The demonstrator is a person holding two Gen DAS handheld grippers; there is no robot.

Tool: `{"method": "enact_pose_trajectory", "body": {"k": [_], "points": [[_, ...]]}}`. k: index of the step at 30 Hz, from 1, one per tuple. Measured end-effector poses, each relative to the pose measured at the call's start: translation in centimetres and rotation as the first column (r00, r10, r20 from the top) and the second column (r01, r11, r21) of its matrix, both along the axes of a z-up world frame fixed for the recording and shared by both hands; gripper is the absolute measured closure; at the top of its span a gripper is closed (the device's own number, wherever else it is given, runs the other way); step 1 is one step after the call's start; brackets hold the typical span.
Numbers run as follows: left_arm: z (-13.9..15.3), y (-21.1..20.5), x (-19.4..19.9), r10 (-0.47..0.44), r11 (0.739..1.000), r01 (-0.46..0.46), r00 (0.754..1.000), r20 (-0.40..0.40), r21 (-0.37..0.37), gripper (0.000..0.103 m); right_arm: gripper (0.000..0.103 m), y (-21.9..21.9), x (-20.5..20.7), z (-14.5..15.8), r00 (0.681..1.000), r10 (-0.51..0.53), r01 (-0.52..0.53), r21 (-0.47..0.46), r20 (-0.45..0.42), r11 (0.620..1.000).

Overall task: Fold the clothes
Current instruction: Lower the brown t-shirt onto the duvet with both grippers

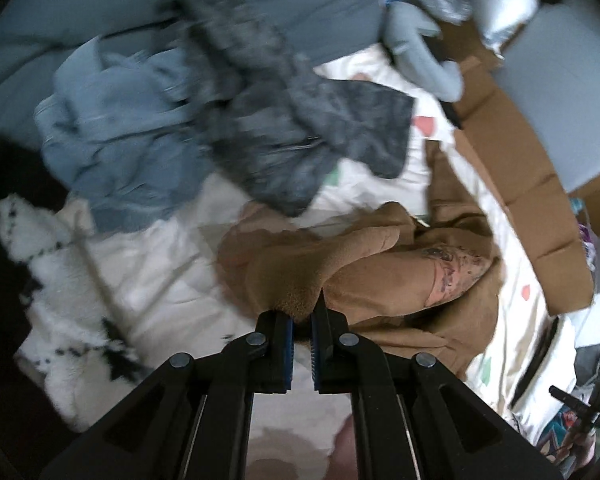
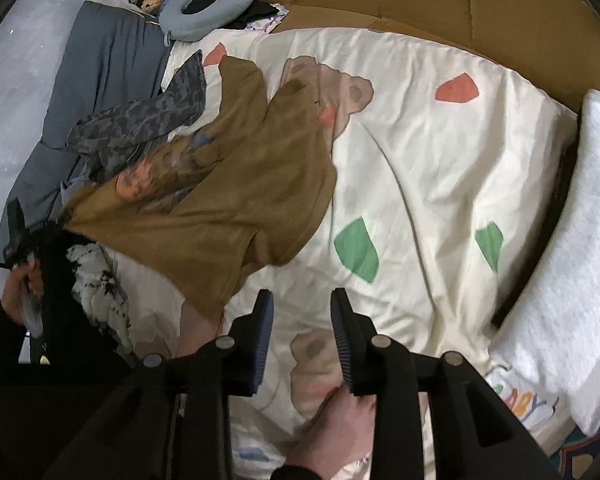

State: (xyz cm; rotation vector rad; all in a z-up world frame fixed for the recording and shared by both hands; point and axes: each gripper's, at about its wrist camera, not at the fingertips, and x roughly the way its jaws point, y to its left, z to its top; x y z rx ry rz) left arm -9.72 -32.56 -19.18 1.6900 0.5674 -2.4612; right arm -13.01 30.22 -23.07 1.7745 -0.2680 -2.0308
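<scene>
A brown printed garment (image 1: 380,272) lies rumpled on the cream bedsheet (image 1: 372,176). My left gripper (image 1: 302,314) is shut on a fold of its brown cloth, which bunches between the blue pads. In the right wrist view the same brown garment (image 2: 228,196) is lifted at its left corner and drapes across the bedsheet (image 2: 440,184). My right gripper (image 2: 302,300) stands open above the sheet, just right of the garment's lower hem, with nothing between its fingers.
A heap of dark patterned clothing (image 1: 284,120) and a light blue garment (image 1: 120,132) lies beyond the brown one. A white fluffy blanket (image 1: 60,280) sits left. Cardboard (image 2: 460,20) lines the bed's far side. A white pillow (image 2: 572,260) sits right, a grey neck pillow (image 2: 204,12) far back.
</scene>
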Motion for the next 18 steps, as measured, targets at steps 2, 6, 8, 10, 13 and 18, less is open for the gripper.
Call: {"method": "enact_pose_trajectory", "body": {"k": [2,6,8,10,13,18], "points": [[-0.5,-1.3,0.5,0.022,1.0,-0.022,1.0,0.01,-0.009,0.097,0.069,-0.6,-1.1,-0.6,1.0,0.004,-0.004,0.002,-0.002,1.0],[-1.6,-4.2,1.7,0.076,0.997,-0.075,0.997,0.031,-0.031,0.097,0.066,-2.1,-3.5,-1.7,1.0,0.018,-0.018,0.01,-0.008,1.0],[-2.3,-5.6,2.5,0.104,0.994,-0.102,0.994,0.045,-0.039,0.097,0.064,-3.1,-4.9,-2.3,1.0,0.027,-0.027,0.015,-0.012,1.0],[-3.2,-6.9,3.4,0.134,0.99,-0.131,0.989,0.061,-0.043,0.097,0.063,-4.1,-6.3,-3.0,0.999,0.037,-0.037,0.013,-0.016,0.999],[-4.8,-8.4,4.6,0.165,0.986,-0.161,0.982,0.091,-0.049,0.097,0.059,-5.7,-8.6,-4.1,0.998,0.056,-0.056,0.018,-0.021,0.998],[-7.5,-9.6,5.0,0.185,0.983,-0.181,0.975,0.122,-0.042,0.097,0.043,-9.2,-12.6,-6.6,0.994,0.111,-0.109,0.058,-0.023,0.992]]}}
